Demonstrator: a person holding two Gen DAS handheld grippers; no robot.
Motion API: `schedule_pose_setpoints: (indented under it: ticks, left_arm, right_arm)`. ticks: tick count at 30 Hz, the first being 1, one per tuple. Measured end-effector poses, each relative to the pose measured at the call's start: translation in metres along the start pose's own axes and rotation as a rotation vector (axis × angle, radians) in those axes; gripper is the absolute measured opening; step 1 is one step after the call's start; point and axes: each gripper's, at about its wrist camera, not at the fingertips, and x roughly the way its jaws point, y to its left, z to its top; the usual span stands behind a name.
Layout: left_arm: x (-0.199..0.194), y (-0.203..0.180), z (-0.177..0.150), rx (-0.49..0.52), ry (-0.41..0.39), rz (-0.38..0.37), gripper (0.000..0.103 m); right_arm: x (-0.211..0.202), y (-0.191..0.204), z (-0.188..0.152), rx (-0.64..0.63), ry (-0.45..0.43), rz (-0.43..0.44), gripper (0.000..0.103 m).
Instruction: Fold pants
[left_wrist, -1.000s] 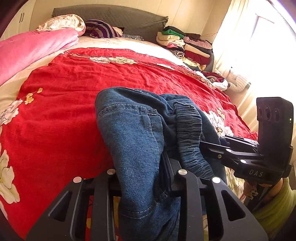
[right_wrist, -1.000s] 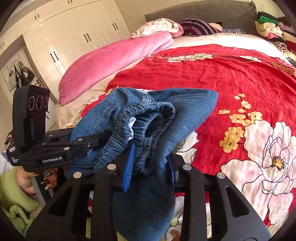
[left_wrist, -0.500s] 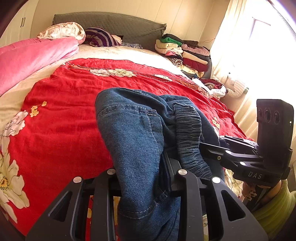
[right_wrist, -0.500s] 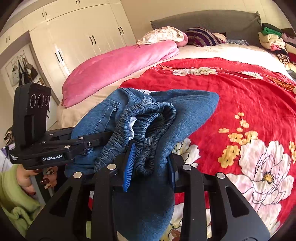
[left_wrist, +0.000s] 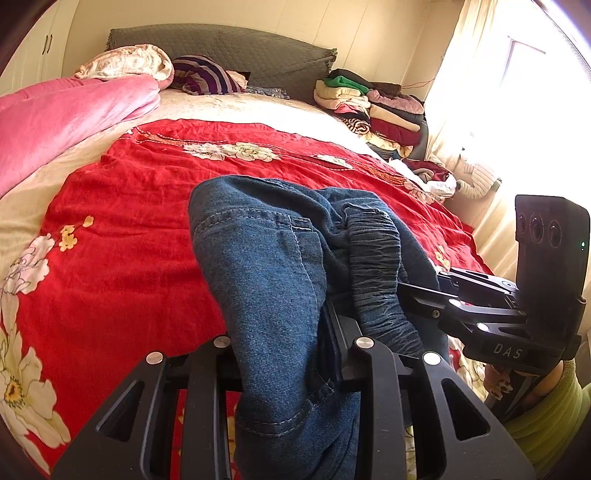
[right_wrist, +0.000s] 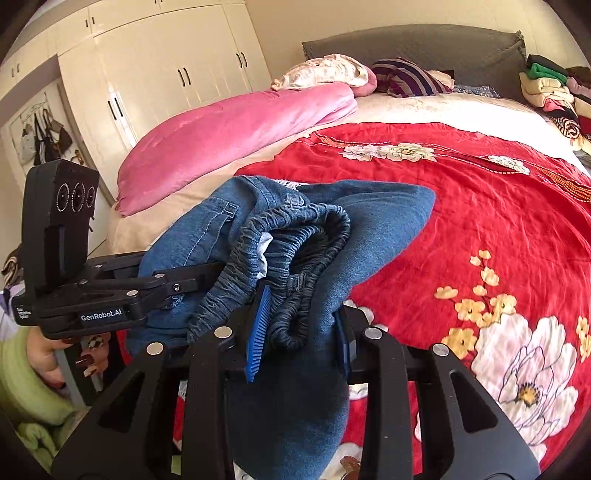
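The blue jeans hang bunched up over the red flowered bedspread, with the left tool clenched on a thick denim fold and the right tool clenched on the stretchy waistband. They look soft, floppy and a bit heavy, so I think they will sag and swing. The waistband corners seem the best places to hold, because the thick band will not slip out.

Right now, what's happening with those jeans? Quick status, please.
Left gripper and right gripper both clamped on the jeans at the elastic waistband, bunched above the red bedspread. Nothing in the way.
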Motion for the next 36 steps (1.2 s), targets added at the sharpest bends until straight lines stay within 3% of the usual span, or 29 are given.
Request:
schedule_pose_setpoints:
  ticks: [12,27,36]
  left_arm:
    - [0.022,0.011,0.022,0.001,0.005,0.009,0.027]
    - [0.049,0.023,0.023,-0.015,0.05,0.007,0.027]
    - [0.063,0.033,0.019,-0.052,0.089,-0.008,0.035]
  right_arm:
    - [0.022,-0.012,0.019,0.0,0.003,-0.018,0.024]
    - [0.046,-0.026,0.02,0.052,0.05,-0.03,0.024]
    - [0.059,-0.039,0.015,0.117,0.103,-0.057,0.033]
